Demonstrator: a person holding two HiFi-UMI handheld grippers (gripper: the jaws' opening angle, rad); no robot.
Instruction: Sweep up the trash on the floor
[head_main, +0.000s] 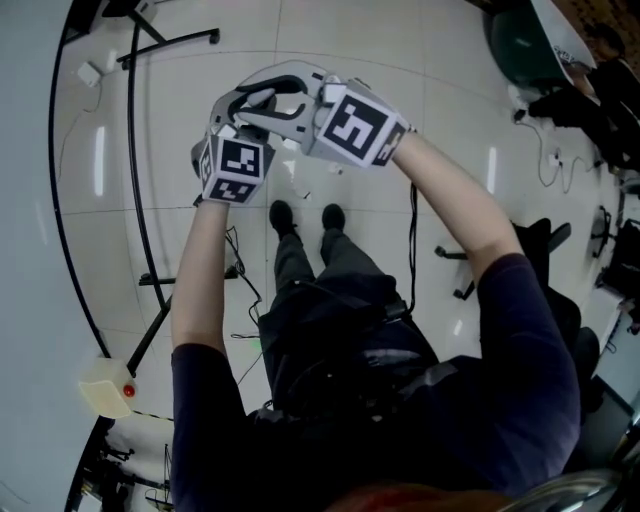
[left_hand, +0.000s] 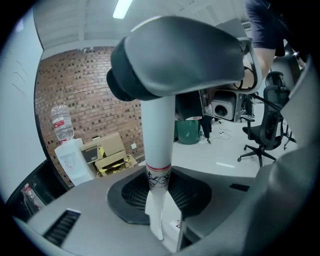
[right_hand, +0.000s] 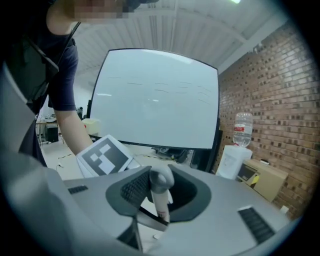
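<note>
I judge the sweeping has not begun. My left gripper (left_hand: 161, 210) has its fingers clenched on a white handle (left_hand: 159, 135), at a red band round the shaft. My right gripper (right_hand: 161, 197) grasps what looks like the same handle, up by its grey knob (right_hand: 162, 179). I take it for the broom's, though no view shows a brush head or a dustpan. Both grippers are held high in front of my chest, close together and well above the floor (head_main: 400, 40).

The trash (head_main: 305, 195) lies down there untouched: a few small pale scraps just ahead of my shoes (head_main: 282, 215), too small to tell what they are. What is left is to get the brush end down, gather the scraps and lift them away.

The floor is glossy pale tile with bright streaks of reflected light. Cables (head_main: 553, 165) trail across it, and a black stand (head_main: 140, 150) is at my left. Round the room I see a brick wall (left_hand: 95, 95), a water dispenser (left_hand: 70, 160), cardboard boxes (left_hand: 110, 155), a green bin (left_hand: 189, 131), an office chair (left_hand: 265, 137) and a large whiteboard (right_hand: 155, 100).
</note>
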